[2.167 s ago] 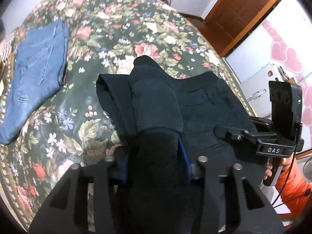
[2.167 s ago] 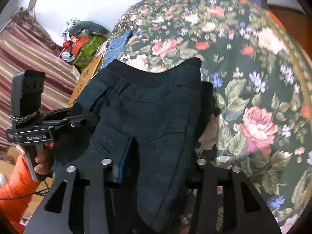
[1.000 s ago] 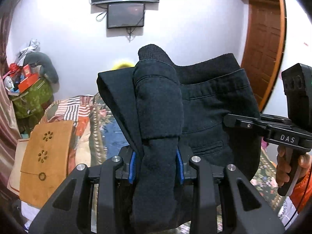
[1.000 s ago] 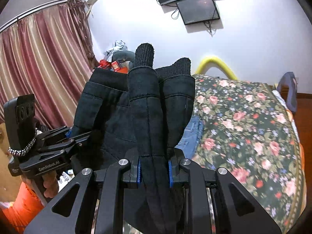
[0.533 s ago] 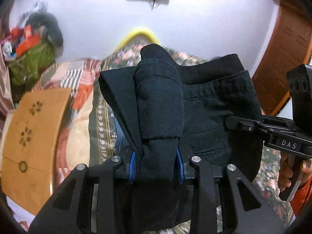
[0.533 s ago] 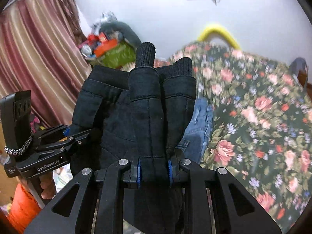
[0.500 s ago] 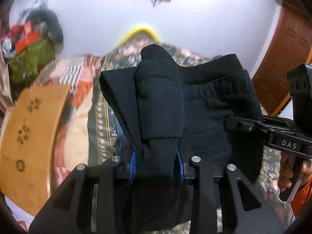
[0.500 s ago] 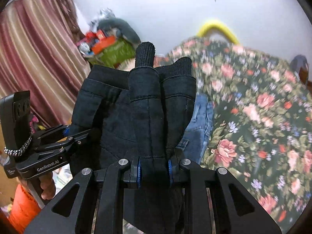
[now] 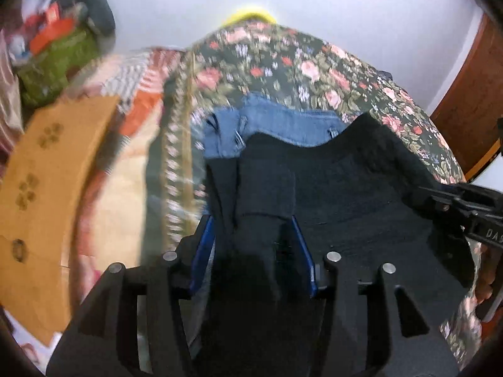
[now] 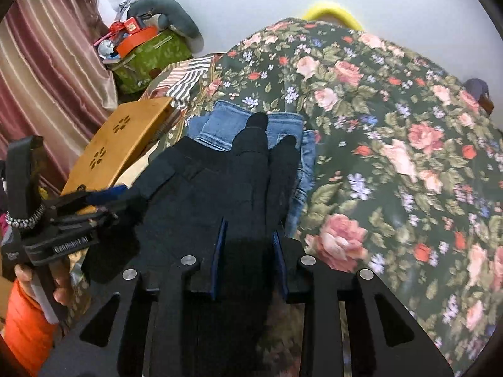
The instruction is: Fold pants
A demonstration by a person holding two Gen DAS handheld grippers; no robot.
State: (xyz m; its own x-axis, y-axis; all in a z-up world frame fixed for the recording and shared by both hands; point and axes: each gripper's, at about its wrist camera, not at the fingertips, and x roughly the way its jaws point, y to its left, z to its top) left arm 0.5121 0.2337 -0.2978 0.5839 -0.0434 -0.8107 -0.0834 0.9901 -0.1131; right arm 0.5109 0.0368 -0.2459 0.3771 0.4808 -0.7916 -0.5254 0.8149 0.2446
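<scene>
Both of your grippers tip steeply down toward the floral bedspread (image 10: 393, 125). Your left gripper (image 9: 253, 245) and right gripper (image 10: 248, 245) each have a bunched fold of the black pants (image 10: 201, 194) between their blue pads, and both sets of jaws are opening around it. The pants sag onto the bedspread's near left part, their far edge overlapping the blue jeans (image 9: 283, 122) lying there. A second ago you held the pants high against the wall; now they are lowered onto the bed. The left view is smeared by motion, so whether its pads still touch cloth is unclear.
</scene>
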